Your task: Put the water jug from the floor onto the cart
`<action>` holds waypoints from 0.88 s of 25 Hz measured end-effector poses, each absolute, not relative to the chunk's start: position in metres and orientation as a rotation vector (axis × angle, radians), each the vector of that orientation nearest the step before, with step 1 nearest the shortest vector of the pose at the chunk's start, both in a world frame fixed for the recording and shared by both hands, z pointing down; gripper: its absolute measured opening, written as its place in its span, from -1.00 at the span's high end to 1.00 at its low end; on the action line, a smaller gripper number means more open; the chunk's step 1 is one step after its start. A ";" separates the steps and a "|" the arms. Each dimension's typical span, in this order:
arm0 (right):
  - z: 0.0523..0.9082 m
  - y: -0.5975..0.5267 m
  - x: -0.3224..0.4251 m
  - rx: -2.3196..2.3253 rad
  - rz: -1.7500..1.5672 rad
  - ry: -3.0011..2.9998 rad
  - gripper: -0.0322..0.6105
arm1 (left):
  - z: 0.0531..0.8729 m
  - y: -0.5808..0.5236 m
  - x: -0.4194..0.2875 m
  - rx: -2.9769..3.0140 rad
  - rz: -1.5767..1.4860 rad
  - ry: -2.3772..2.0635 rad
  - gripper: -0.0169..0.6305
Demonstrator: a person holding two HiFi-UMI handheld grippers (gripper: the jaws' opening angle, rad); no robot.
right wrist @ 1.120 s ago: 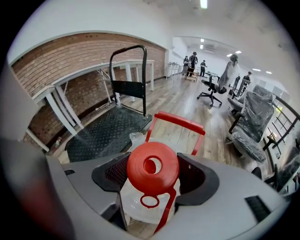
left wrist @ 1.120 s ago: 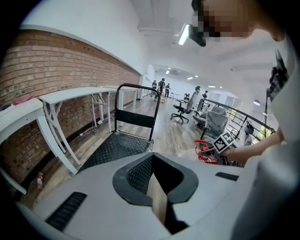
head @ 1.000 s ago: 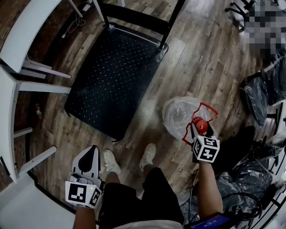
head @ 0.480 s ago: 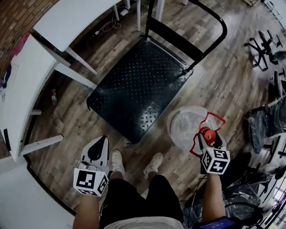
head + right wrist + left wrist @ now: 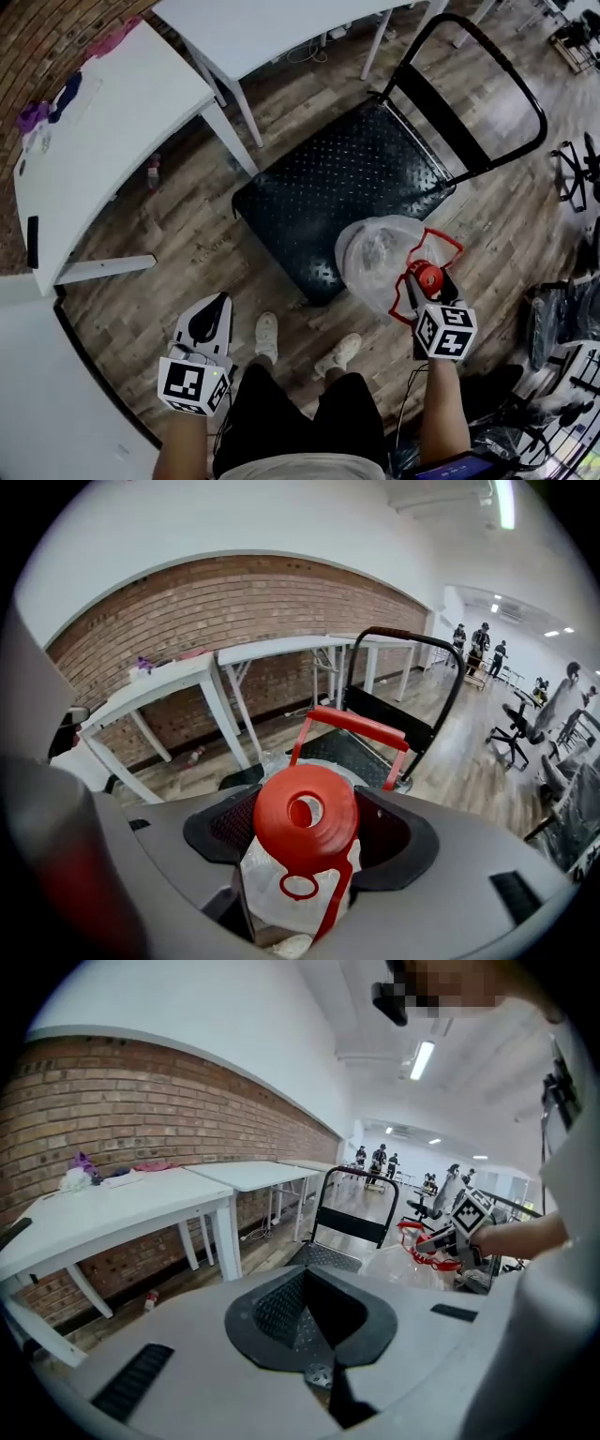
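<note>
The clear plastic water jug [image 5: 380, 258] with a red cap [image 5: 429, 278] and red carry handle [image 5: 441, 246] hangs from my right gripper [image 5: 424, 291], whose jaws are shut on its neck just under the cap [image 5: 306, 816]. The jug is off the floor, at the near right corner of the black cart deck [image 5: 337, 183]. The cart's black push handle [image 5: 469, 89] rises at its far end. My left gripper [image 5: 208, 323] hangs low at my left side, empty; its jaws [image 5: 314, 1321] look closed together.
White tables [image 5: 103, 141] stand left of and behind the cart, with a small bottle [image 5: 153, 172] on the floor beneath. Office chair bases [image 5: 577, 178] and dark bags [image 5: 562, 319] crowd the right. My feet [image 5: 267, 337] are on the wood floor just before the cart.
The jug, held by my right gripper, now hangs at the cart's near right corner. The view has swung so the cart sits more centred and the tables fill the upper left.
</note>
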State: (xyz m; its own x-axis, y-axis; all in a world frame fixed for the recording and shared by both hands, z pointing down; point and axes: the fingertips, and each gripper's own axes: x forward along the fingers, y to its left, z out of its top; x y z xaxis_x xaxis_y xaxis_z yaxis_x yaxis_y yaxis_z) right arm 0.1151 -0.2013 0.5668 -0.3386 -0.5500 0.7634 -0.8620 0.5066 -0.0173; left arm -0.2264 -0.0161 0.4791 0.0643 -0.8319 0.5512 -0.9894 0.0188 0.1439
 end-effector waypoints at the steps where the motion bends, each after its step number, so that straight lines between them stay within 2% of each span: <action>1: 0.568 -0.203 0.097 1.132 0.551 -2.044 -0.07 | 0.480 -0.010 -0.239 1.834 0.417 -1.824 0.95; 11: 0.596 -0.197 -0.026 0.971 0.501 -2.079 -0.07 | 0.488 0.036 -0.321 1.695 0.385 -1.906 0.95; 22: 0.629 -0.189 -0.060 0.901 0.462 -2.025 -0.07 | 0.492 0.060 -0.341 1.659 0.359 -1.907 0.95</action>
State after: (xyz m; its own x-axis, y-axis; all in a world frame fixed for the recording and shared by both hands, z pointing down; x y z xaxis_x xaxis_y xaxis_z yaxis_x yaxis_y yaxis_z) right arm -0.0599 -0.1889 0.6288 -0.3796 -0.4267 0.8209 -0.7404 0.6722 0.0071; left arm -0.3415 0.0595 0.4919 -0.0583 -0.8113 0.5817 -0.9672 0.1902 0.1684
